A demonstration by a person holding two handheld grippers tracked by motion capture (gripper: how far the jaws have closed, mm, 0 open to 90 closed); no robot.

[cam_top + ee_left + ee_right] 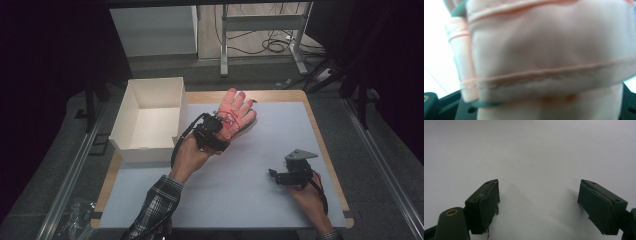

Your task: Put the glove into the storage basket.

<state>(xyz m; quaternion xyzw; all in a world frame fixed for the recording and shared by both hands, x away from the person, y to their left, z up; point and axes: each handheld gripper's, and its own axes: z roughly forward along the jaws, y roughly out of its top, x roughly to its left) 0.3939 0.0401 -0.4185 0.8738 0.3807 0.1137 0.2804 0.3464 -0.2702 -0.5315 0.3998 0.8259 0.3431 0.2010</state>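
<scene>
My left gripper (216, 131) is pinched on the cuff end of a pink fabric work glove (235, 113), whose fingers fan away beyond the jaws; I judge it is headed for the open white cardboard box (131, 106) just to that gripper's left, which looks empty. My right gripper (290, 174) rests on the table with jaws spread, nothing between them.

Wooden table (312, 117) under a pale mat (240, 175), white open box (150, 120) at its far-left corner.
</scene>
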